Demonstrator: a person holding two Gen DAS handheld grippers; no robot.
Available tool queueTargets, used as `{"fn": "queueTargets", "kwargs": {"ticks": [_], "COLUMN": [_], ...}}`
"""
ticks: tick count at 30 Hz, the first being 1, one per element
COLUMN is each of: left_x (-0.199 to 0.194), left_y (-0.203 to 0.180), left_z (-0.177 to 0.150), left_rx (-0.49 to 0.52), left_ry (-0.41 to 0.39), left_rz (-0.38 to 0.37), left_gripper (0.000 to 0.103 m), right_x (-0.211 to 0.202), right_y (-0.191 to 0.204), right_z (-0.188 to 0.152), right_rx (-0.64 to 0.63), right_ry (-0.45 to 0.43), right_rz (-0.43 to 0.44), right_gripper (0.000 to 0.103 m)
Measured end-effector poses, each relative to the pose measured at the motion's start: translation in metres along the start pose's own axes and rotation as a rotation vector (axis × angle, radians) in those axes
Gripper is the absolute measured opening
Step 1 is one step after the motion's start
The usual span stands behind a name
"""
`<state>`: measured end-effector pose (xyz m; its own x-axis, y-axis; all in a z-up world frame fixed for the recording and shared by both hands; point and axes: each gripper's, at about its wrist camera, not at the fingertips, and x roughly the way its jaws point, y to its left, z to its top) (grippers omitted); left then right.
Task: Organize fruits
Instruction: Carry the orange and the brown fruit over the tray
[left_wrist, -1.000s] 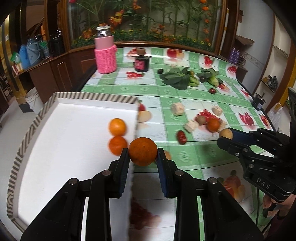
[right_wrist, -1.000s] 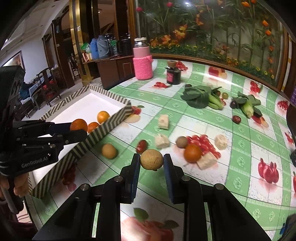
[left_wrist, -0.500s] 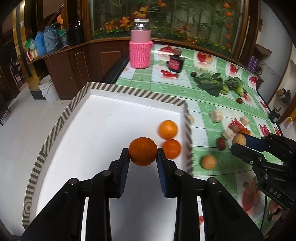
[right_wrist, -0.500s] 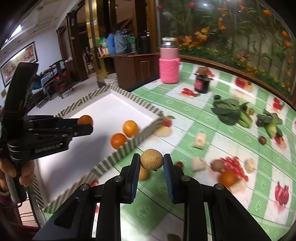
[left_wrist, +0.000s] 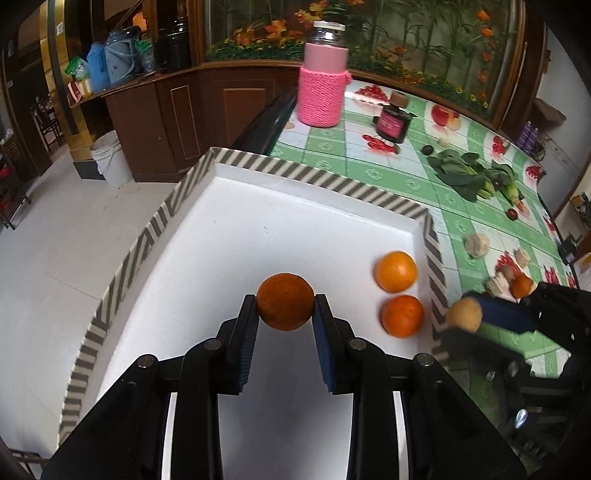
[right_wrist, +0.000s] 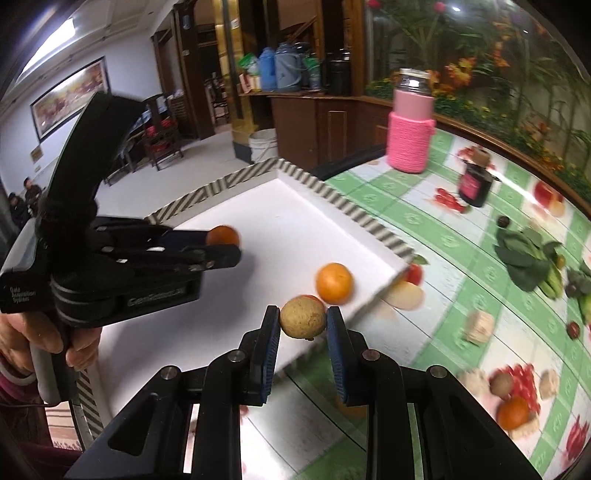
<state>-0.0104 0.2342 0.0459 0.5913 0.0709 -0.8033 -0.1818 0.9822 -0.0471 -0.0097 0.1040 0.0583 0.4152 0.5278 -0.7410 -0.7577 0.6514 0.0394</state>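
Presently, a dark orange (left_wrist: 285, 306) is clamped between the pads of the left tongs (left_wrist: 285, 312) and held above the white floor of the striped-rimmed tray (left_wrist: 317, 178), while two loose oranges (left_wrist: 395, 271) (left_wrist: 402, 316) are kept inside the tray against its right wall. A tan round fruit (right_wrist: 303, 317) is gripped in the narrowly closed right tongs (right_wrist: 303, 326), held over the tray's near corner. Leafy greens (left_wrist: 461, 175) and a pink knitted jar (left_wrist: 324, 86) are listed on the worktop (left_wrist: 369, 166) beyond the tray.

Readable markings: two, both on the left gripper (right_wrist: 221, 254).
Side reads "GenRobot.AI", blurred; near-left body reads "Data Acquisition System", small, partly legible.
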Motion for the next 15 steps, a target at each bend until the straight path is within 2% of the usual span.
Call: {"fn": "queueTargets", "kwargs": {"ticks": [15], "left_x": [0.024], "left_y": [0.018], "left_z": [0.007], "left_rx": [-0.049], "left_ry": [0.036], "left_rz": [0.050], "left_gripper": [0.027], "right_x": [0.044], "right_y": [0.030], "right_z": [0.002], "right_rx": [-0.068], "right_ry": [0.090], "right_rz": [0.097], "right_gripper": [0.025]}}
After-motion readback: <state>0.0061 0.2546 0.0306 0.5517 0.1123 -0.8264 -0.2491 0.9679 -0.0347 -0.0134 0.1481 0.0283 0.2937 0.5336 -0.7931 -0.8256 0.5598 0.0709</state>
